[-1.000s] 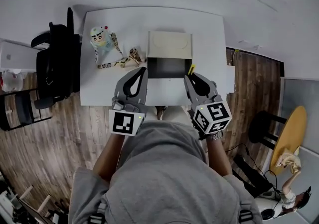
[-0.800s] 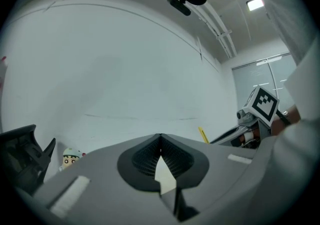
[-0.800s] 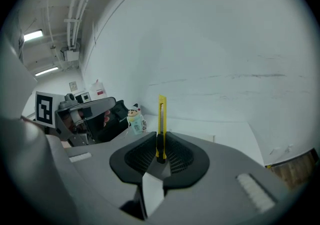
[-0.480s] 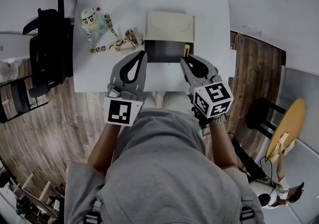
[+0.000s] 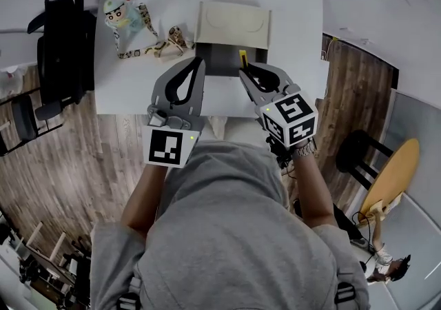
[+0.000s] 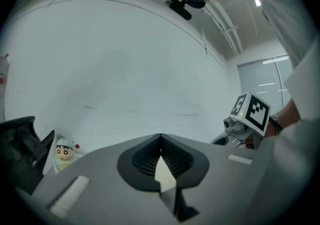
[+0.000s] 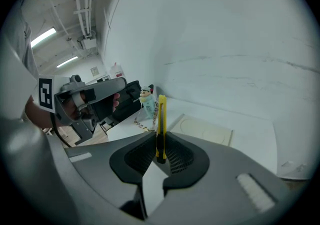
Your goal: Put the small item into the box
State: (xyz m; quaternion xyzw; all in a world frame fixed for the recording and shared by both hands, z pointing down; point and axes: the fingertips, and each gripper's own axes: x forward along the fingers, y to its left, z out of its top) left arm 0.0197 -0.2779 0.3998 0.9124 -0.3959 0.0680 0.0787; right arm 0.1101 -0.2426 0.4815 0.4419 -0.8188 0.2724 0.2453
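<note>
My right tool [image 7: 159, 141] pinches a slim yellow cutter [image 7: 161, 114], dark at its lower end, standing upright between the pads; my left tool [image 6: 160, 139] is closed, empty.

Matt grey plastic on left gripper [image 5: 198, 62] and right gripper [image 5: 242, 67], ribbed black pads [image 7: 180, 156]; yellow cutter [image 7: 161, 119] smooth glossy plastic. Table [image 5: 296, 5] smooth matt white, floor [image 5: 83, 164] grainy wood planks. Box [image 5: 233, 24] matt cream, sweatshirt [image 5: 227, 233] soft grey cloth.
</note>
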